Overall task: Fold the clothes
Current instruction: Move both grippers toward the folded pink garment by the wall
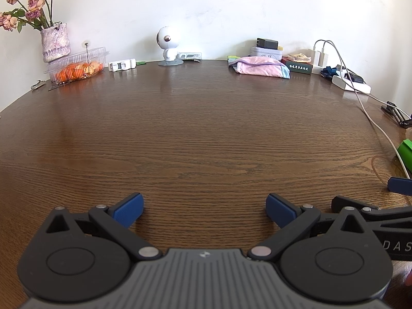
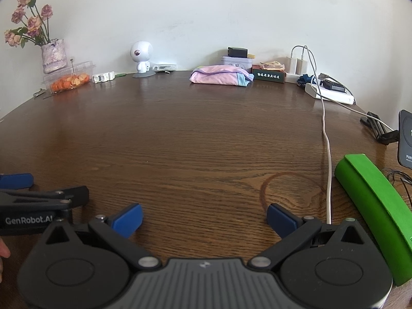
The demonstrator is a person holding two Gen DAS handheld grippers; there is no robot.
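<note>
A folded pink garment (image 1: 260,67) (image 2: 220,75) with a light blue edge lies at the far side of the brown wooden table (image 1: 200,134), close to the wall. My left gripper (image 1: 204,209) hovers low over the near part of the table, open, with nothing between its blue pads. My right gripper (image 2: 204,219) is beside it to the right, also open and empty. Each gripper's fingers show at the edge of the other's view: the right gripper's finger (image 1: 399,185) and the left gripper's finger (image 2: 16,180). Both grippers are far from the garment.
A vase of dried roses (image 1: 55,42), a plastic box of orange fruit (image 1: 77,67) and a white robot figurine (image 1: 168,47) stand along the back. Boxes, chargers and a power strip (image 2: 329,94) crowd the back right; a white cable (image 2: 328,154) and green case (image 2: 378,213) lie right.
</note>
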